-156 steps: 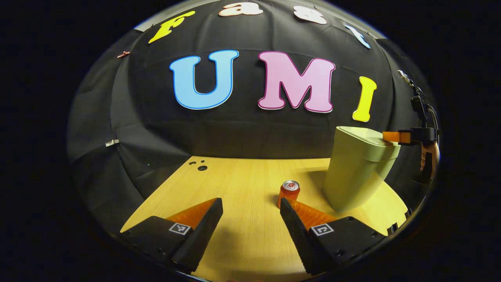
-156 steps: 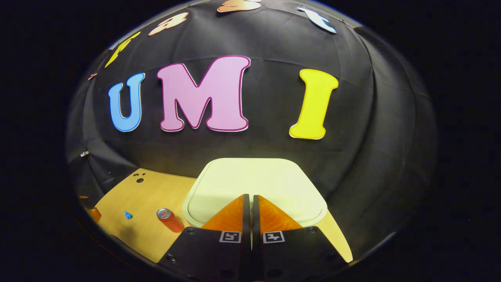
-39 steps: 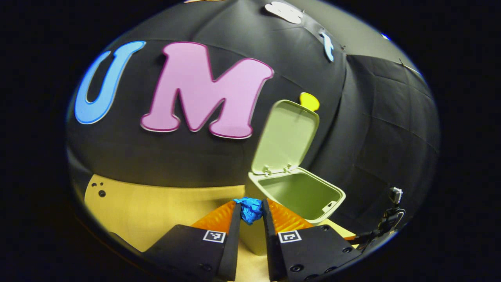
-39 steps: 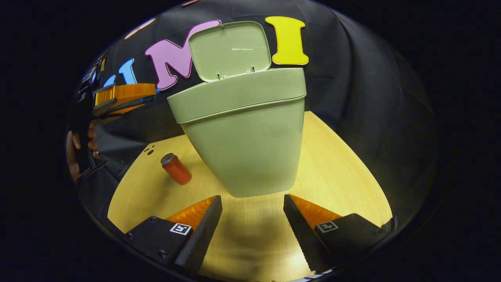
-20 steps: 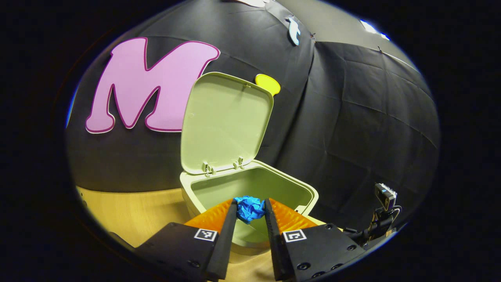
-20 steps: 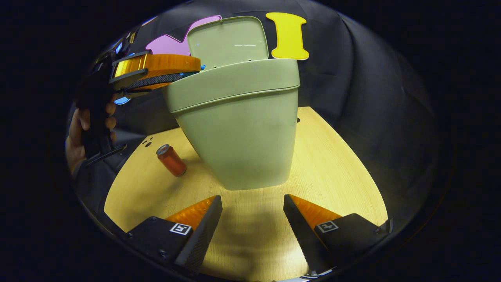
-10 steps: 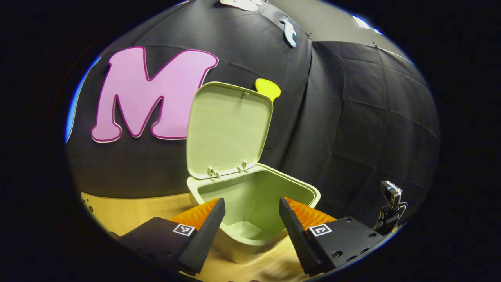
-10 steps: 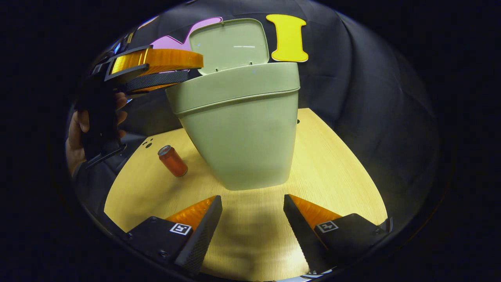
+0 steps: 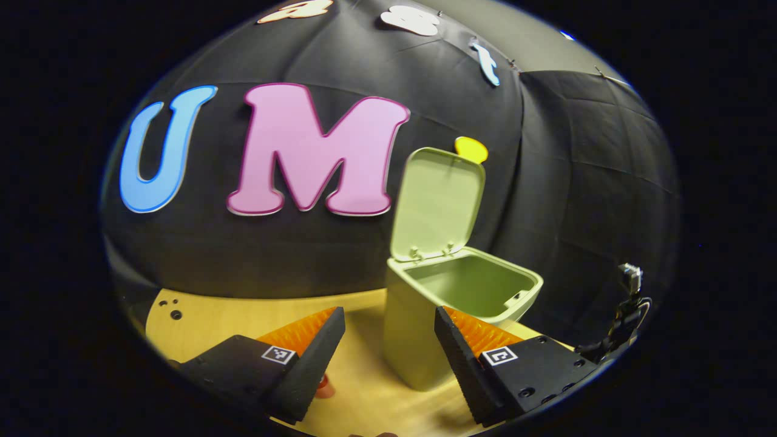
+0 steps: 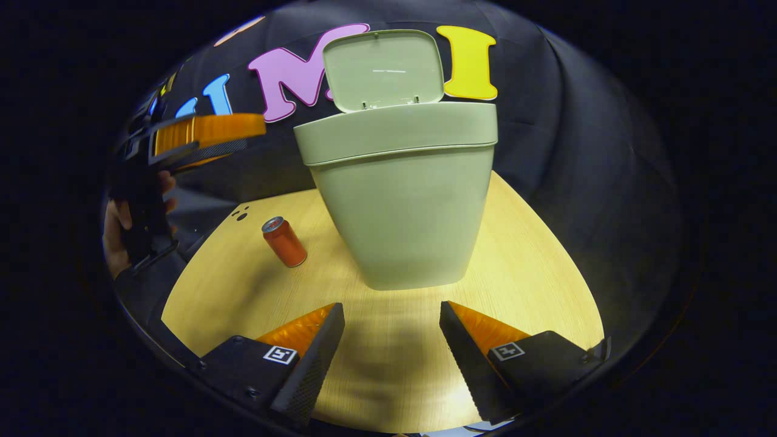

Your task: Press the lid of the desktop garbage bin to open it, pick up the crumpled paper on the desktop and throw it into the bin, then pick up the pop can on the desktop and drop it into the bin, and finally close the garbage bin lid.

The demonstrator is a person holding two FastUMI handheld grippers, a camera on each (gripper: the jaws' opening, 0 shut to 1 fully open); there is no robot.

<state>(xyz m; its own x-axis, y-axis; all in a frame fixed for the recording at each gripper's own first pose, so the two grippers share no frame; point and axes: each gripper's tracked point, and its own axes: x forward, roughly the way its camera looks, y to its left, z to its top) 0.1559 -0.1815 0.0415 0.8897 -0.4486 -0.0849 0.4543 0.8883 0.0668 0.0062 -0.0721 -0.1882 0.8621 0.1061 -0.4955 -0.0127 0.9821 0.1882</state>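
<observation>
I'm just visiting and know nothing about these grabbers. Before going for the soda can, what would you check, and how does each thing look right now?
1. Hinged lid of the pale green plastic bin stands open: ok.
2. Left gripper open with nothing between its fingers: ok.
3. Right gripper open with nothing between its fingers: ok.
4. Orange pop can stands on the light wooden desktop, apart from the bin, with room around it: ok.
5. Crumpled paper lying inside the bin: cannot tell, since the bin's bottom is hidden.
6. Bin sits squarely on the desktop, not tipped: ok.
</observation>
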